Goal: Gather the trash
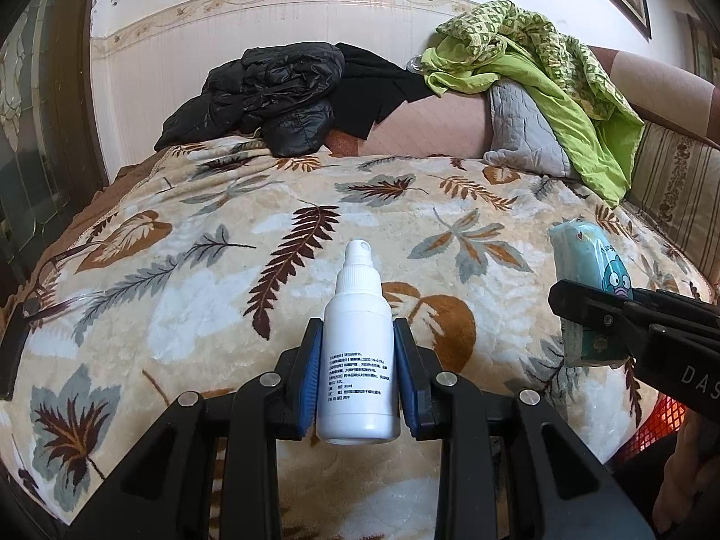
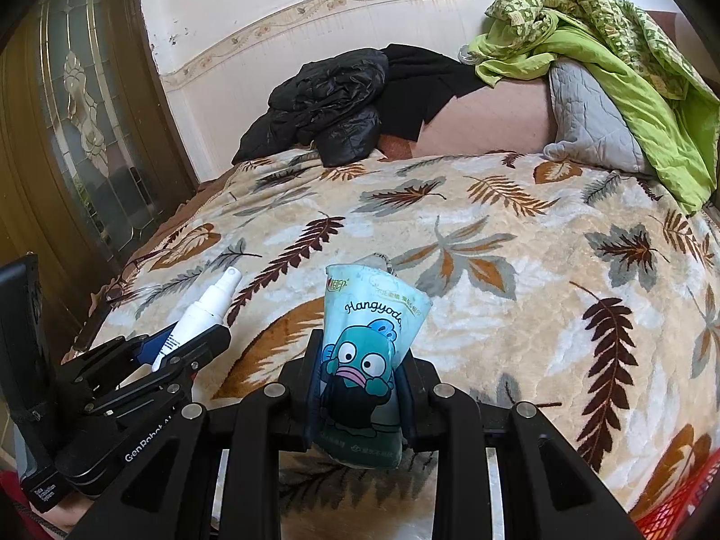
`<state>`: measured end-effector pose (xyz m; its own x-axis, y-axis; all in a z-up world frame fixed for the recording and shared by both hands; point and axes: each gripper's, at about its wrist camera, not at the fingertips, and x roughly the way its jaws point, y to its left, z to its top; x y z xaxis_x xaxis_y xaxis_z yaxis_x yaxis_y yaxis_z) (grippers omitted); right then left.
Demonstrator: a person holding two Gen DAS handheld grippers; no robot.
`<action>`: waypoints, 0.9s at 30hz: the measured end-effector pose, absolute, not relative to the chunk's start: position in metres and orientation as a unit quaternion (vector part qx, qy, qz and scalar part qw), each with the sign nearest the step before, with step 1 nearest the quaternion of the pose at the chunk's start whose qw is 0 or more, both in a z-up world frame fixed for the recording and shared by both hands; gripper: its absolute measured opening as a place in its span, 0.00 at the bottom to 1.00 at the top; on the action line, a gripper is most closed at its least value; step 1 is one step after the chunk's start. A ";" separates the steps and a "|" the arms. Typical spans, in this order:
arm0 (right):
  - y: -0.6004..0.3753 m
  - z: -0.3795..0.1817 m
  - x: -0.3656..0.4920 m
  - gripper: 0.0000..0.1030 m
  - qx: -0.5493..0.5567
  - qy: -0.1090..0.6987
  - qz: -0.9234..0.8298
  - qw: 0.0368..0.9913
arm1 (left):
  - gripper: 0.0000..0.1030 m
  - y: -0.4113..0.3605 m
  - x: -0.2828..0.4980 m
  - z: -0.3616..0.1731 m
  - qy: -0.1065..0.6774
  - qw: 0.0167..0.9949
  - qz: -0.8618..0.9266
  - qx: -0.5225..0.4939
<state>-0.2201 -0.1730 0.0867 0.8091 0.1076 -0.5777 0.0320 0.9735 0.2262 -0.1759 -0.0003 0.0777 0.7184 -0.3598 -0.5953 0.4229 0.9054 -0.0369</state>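
My left gripper (image 1: 357, 351) is shut on a white spray bottle (image 1: 357, 360), its blue pads pressed on both sides and the nozzle pointing away, above the leaf-patterned blanket (image 1: 225, 270). In the right wrist view the same bottle (image 2: 202, 310) shows at lower left in the left gripper (image 2: 189, 337). My right gripper (image 2: 360, 360) is shut on a teal tissue pack (image 2: 364, 351) printed with a cartoon fish. That pack (image 1: 585, 279) also appears at the right edge of the left wrist view, in the right gripper (image 1: 589, 315).
A black jacket (image 1: 265, 94) lies at the far end of the bed, with a green cloth (image 1: 549, 72) over a grey cushion (image 1: 522, 130) at far right. Glasses (image 1: 49, 283) rest on the blanket's left edge. A red mesh basket (image 2: 684, 499) is at lower right. A wooden door (image 2: 76, 112) stands left.
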 end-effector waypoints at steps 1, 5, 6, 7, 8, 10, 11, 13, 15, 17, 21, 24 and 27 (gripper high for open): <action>-0.173 0.086 -0.220 0.29 0.114 0.308 0.020 0.944 | 0.28 0.000 -0.176 0.078 0.310 0.926 -0.211 0.051; -0.172 0.086 -0.219 0.29 0.115 0.308 0.021 0.944 | 0.28 -0.002 -0.174 0.076 0.310 0.926 -0.210 0.056; -0.172 0.086 -0.219 0.29 0.115 0.308 0.021 0.944 | 0.28 -0.001 -0.173 0.075 0.309 0.926 -0.210 0.057; -0.172 0.086 -0.219 0.29 0.115 0.308 0.021 0.944 | 0.28 -0.002 -0.173 0.075 0.309 0.926 -0.210 0.058; -0.172 0.086 -0.219 0.29 0.115 0.308 0.021 0.944 | 0.28 -0.002 -0.173 0.075 0.310 0.926 -0.210 0.057; -0.172 0.086 -0.219 0.29 0.116 0.308 0.022 0.944 | 0.28 -0.002 -0.173 0.075 0.310 0.926 -0.210 0.058; -0.172 0.086 -0.219 0.29 0.115 0.308 0.021 0.944 | 0.28 -0.003 -0.174 0.076 0.310 0.926 -0.210 0.057; -0.172 0.086 -0.219 0.29 0.115 0.308 0.021 0.944 | 0.28 -0.003 -0.173 0.074 0.309 0.925 -0.210 0.060; -0.173 0.086 -0.219 0.29 0.115 0.308 0.021 0.944 | 0.28 -0.003 -0.172 0.074 0.308 0.926 -0.210 0.063; -0.172 0.086 -0.219 0.29 0.116 0.308 0.021 0.944 | 0.28 -0.005 -0.174 0.072 0.307 0.926 -0.210 0.066; -0.172 0.086 -0.219 0.29 0.117 0.307 0.021 0.944 | 0.28 -0.005 -0.173 0.071 0.307 0.925 -0.211 0.069; -0.172 0.086 -0.219 0.29 0.117 0.307 0.021 0.944 | 0.28 -0.006 -0.174 0.071 0.307 0.926 -0.210 0.069; -0.172 0.086 -0.219 0.29 0.117 0.307 0.021 0.944 | 0.28 -0.006 -0.174 0.071 0.308 0.925 -0.210 0.069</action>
<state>-0.2189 -0.1718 0.0859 0.8104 0.1115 -0.5752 0.0325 0.9717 0.2341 -0.1738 -0.0058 0.0711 0.7222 -0.3471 -0.5983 0.4320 0.9019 -0.0017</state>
